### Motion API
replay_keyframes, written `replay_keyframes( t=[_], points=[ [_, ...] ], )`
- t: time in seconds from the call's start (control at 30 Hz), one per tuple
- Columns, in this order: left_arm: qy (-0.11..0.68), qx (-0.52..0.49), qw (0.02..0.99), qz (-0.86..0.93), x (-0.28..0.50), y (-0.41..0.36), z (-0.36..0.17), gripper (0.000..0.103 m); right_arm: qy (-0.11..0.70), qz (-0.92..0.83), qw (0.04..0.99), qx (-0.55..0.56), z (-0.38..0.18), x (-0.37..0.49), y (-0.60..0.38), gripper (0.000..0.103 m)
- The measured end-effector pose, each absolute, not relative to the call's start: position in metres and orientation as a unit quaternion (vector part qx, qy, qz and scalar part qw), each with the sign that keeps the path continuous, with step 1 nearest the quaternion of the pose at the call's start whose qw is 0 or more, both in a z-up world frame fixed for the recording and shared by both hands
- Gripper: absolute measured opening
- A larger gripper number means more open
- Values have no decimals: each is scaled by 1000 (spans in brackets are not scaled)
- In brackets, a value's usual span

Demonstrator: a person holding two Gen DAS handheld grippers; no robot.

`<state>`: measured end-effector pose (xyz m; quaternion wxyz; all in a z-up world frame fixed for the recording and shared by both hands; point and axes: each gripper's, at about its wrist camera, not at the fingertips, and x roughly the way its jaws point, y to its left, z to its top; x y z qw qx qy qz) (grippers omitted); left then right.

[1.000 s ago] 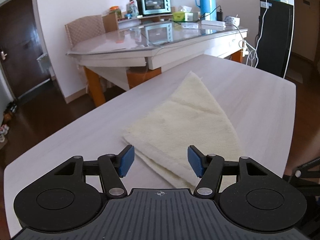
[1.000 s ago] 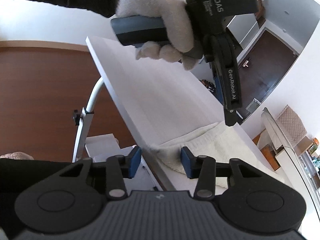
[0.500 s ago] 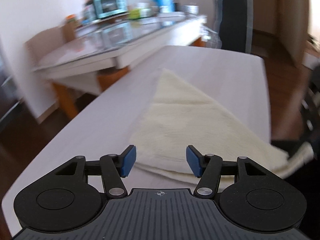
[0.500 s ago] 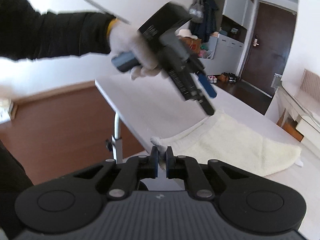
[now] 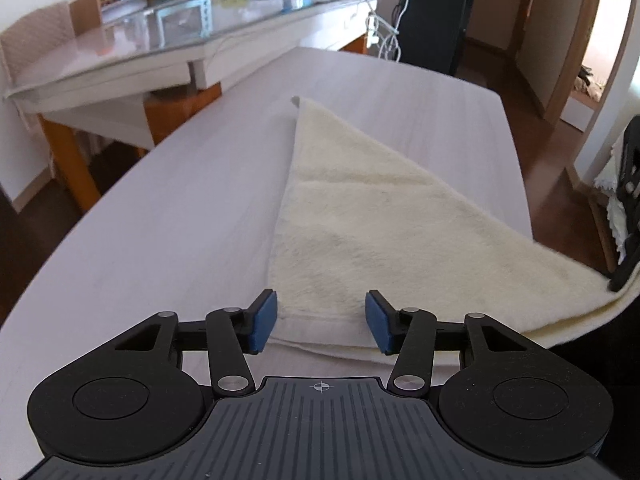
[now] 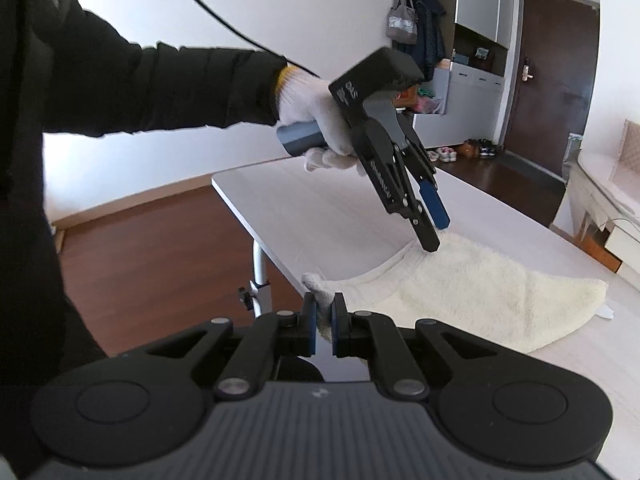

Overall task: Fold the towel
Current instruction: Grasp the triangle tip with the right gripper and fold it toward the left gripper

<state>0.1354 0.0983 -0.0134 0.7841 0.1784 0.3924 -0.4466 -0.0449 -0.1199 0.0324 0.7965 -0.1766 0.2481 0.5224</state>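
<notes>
Right tongs (image 6: 323, 322): closed on the near right corner of the towel (image 6: 472, 292), a tuft pinched between the blue pads. One second back they stood open at that corner, so the grasp is new.

Left tongs (image 5: 321, 322): open, pads straddling the towel's near left corner, nothing gripped. The right wrist view shows their tips at the cloth; contact cannot be judged. A second ago they hung higher.

Towel (image 5: 380, 232): cream, lying as a triangle on the pale table (image 5: 168, 216), far point away from the operator, right corner lifted off the table edge.

Judgement: one corner secured; the left must close before any fold can be carried across.
</notes>
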Motion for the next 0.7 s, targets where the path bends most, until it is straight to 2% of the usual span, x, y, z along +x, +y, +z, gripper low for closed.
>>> replay_keyframes(
  t=[0.17,0.7],
  points=[
    [400,163,792,-432,148,105,-16,54,254,541,785,-165,44,-34,-128,8],
    [383,225,797,-409,147,106,-19,56,258,565,774,-120,52,-42,-145,8]
  ],
)
